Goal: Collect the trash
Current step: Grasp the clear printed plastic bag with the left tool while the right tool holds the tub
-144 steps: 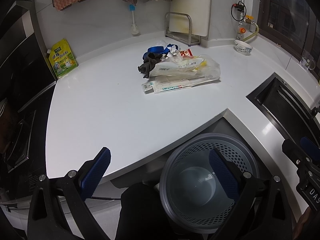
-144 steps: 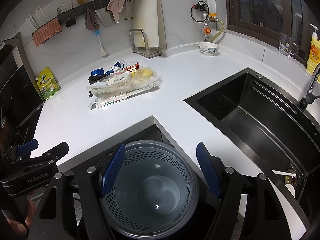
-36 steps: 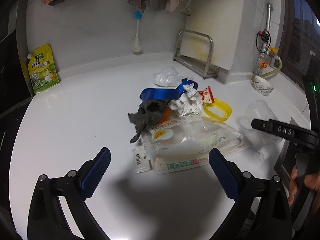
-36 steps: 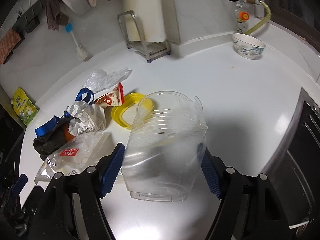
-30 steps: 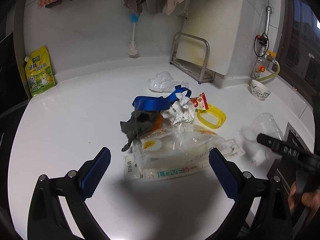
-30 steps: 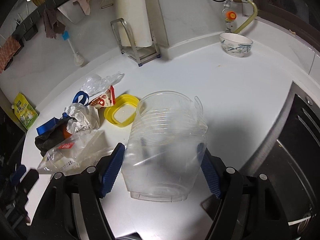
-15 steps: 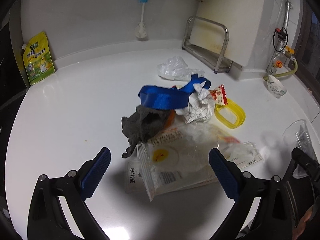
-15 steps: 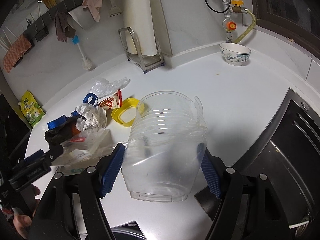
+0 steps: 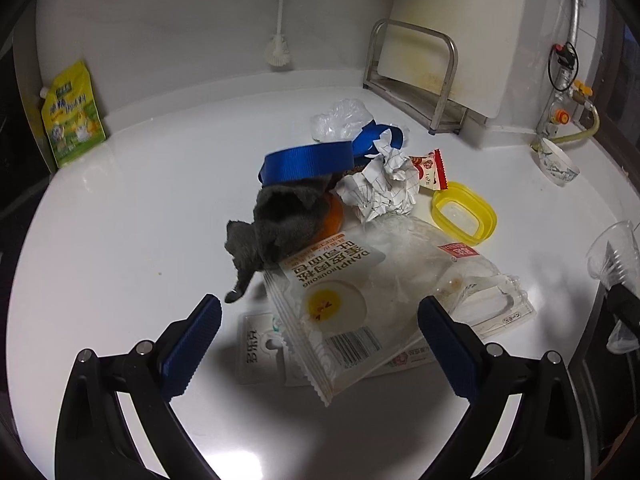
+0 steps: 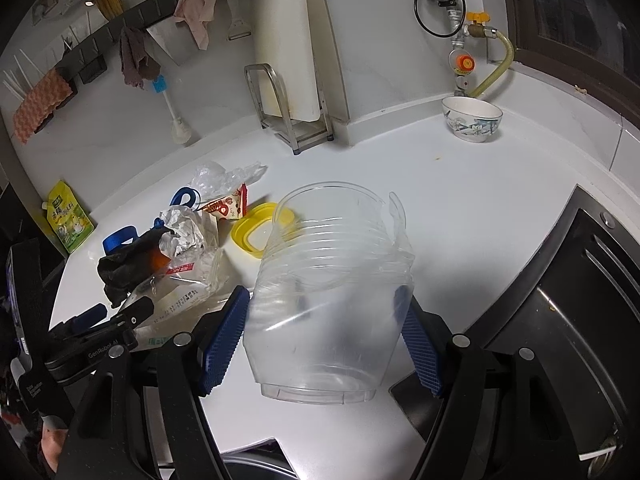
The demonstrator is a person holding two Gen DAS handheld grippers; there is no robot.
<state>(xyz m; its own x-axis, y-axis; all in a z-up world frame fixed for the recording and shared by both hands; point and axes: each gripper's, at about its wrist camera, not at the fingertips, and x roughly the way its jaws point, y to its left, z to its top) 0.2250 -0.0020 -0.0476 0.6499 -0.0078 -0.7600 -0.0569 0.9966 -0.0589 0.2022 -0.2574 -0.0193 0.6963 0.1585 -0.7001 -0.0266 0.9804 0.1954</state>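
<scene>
— So, what is my right gripper [image 10: 322, 340] holding?
— A clear plastic cup [image 10: 328, 300], pinched at its sides: light, thin, easily crushed.
— And my left gripper [image 9: 320, 340]?
— Spread wide above the bread wrapper [image 9: 332, 296], near on the tabletop [image 9: 132, 216]; slippery, take an edge.

White countertop [image 9: 120, 208], tiled wall [image 9: 180, 20]

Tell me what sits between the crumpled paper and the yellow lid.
A small red-and-white snack wrapper lies between the crumpled paper and the yellow lid, by their far edges; nearer, bare counter. Left wrist view shows it.
</scene>
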